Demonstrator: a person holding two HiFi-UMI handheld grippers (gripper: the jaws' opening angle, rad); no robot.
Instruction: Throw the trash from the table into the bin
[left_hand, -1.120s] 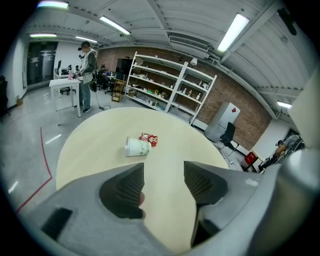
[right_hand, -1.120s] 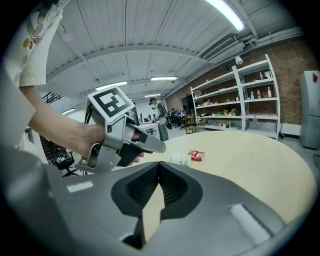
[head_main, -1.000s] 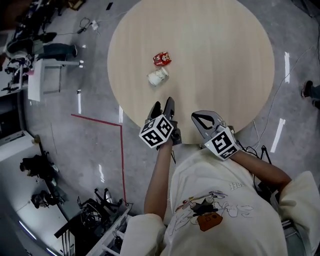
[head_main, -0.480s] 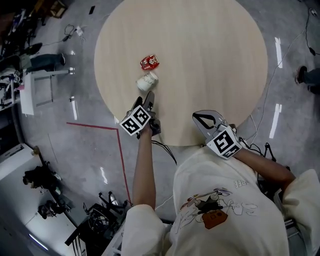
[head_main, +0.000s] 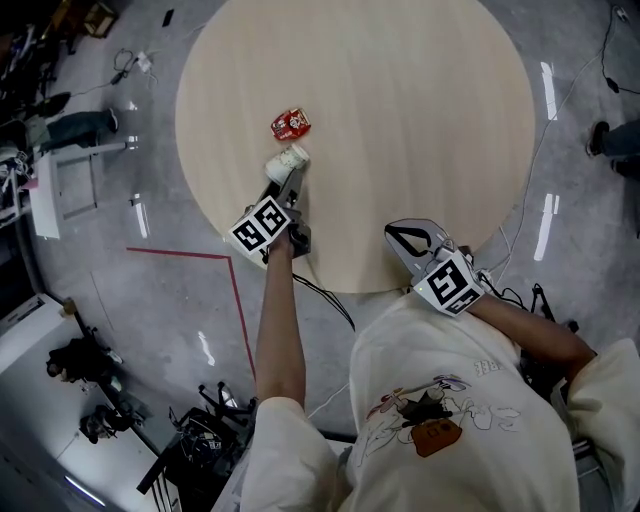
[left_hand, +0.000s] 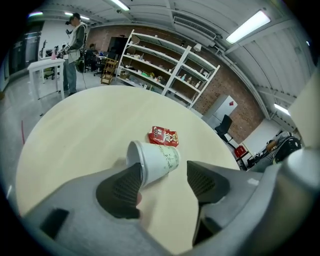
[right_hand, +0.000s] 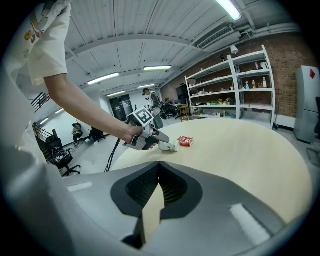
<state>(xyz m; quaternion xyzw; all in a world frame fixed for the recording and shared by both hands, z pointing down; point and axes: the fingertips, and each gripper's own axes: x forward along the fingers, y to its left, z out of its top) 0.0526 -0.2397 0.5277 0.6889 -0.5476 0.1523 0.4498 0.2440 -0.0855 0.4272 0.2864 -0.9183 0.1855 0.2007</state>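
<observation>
With the left gripper (left_hand: 162, 175) spread at the lying cup's (left_hand: 155, 161) rim, perhaps touching it, a crooked squeeze may roll the cup away, while the right gripper (right_hand: 159, 167) is pressed together, empty.

Round pale-wood desk (head_main: 430, 110) on grey floor (head_main: 150, 300); white paper cup (head_main: 287, 160) lying on side near desk's left edge, base toward small red packet (head_main: 290, 124), which lies flat just beside, not touching

Open tabletop (head_main: 430, 130) right of paper cup (head_main: 287, 161), red packet (head_main: 290, 124) just beyond it, left gripper (left_hand: 164, 175) at its mouth
</observation>
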